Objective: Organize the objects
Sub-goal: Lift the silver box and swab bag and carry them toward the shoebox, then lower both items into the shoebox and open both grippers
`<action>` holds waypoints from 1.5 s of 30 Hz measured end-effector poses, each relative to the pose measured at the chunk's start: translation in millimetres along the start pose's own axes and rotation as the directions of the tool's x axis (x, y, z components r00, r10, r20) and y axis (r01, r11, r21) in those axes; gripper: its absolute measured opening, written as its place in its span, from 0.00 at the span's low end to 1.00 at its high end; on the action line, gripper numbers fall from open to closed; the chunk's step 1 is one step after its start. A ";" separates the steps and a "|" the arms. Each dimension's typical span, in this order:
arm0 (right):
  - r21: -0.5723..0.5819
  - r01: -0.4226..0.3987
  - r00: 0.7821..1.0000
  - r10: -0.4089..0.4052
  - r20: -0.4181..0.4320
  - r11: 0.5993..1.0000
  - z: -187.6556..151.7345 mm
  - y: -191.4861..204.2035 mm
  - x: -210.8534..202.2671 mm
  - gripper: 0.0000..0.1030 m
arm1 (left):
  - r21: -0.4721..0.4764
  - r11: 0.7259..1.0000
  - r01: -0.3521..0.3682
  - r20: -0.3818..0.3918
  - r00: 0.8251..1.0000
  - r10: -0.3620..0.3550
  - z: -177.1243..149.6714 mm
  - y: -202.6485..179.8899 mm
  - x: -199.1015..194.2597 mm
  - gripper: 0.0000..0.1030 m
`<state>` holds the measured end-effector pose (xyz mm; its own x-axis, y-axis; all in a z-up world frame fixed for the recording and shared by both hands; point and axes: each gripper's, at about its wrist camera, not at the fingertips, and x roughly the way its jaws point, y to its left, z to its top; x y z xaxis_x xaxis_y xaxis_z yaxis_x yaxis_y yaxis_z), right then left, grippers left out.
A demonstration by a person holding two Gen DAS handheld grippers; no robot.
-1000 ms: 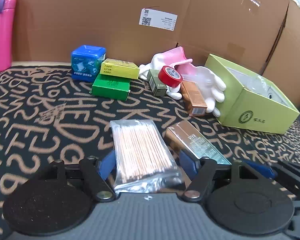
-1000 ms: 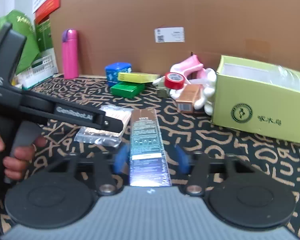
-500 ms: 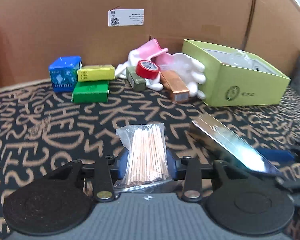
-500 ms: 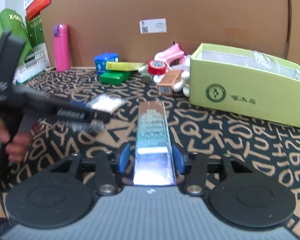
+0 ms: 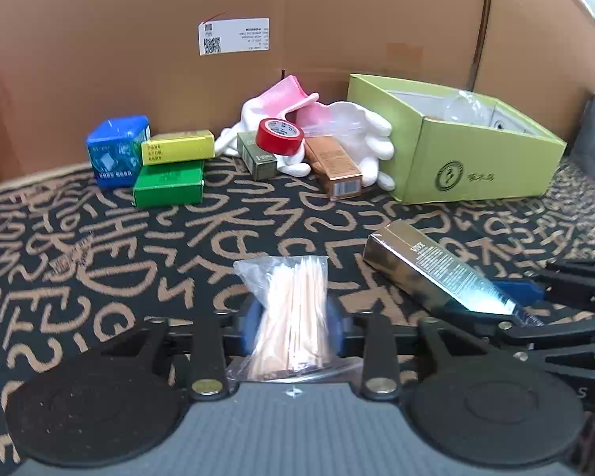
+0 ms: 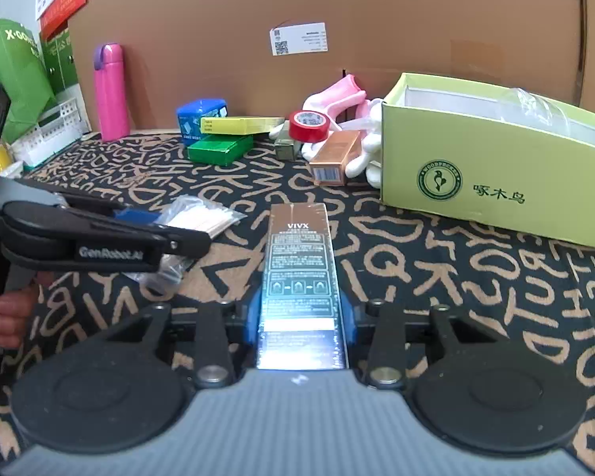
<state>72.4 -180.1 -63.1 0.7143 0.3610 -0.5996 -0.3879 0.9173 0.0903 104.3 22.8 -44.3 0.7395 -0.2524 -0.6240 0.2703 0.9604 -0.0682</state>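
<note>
Each hand-held gripper grips one item: left (image 5: 293, 319) one swab bag (image 5: 289, 313), right (image 6: 299, 323) one VIVX box (image 6: 297, 277)

- tablecloth (image 5: 99, 246): black, tan letter print
- open box (image 5: 476, 174): lime green (dark round logo)
- tape roll (image 5: 279, 137): red
- flask (image 6: 111, 91): pink, purple cap, upper left

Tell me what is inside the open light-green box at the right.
Inside the light-green box, crumpled clear plastic lies over a white lining. The front wall hides the box floor, so whether anything lies beneath cannot be told.
</note>
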 end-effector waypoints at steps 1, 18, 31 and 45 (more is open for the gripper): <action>0.008 -0.006 1.000 0.006 0.003 1.000 -0.5 -1.3 -3.0 0.37 | -0.004 1.000 0.006 -0.003 1.000 -0.006 0.0 0.2 -1.9 0.27; 0.085 0.157 0.958 -0.173 0.229 0.984 52.9 -88.8 -93.9 0.37 | 0.054 0.975 0.217 0.206 0.953 -0.223 104.0 -70.8 -23.3 0.24; 0.181 0.359 0.870 -0.398 0.291 0.916 120.3 -187.0 -42.4 0.37 | 0.028 0.982 0.185 0.197 0.962 -0.186 171.7 -113.9 54.8 0.24; 0.099 0.452 0.865 -0.463 0.193 0.887 94.0 -212.4 15.6 0.68 | -0.033 0.979 0.203 0.257 0.948 -0.187 144.2 -110.2 80.7 0.84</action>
<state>220.7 -353.5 -16.9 0.9101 -0.0796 -0.4067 0.0365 0.9930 -0.1126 223.1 -120.4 25.1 0.8090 -0.4497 -0.3785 0.3937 0.8927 -0.2192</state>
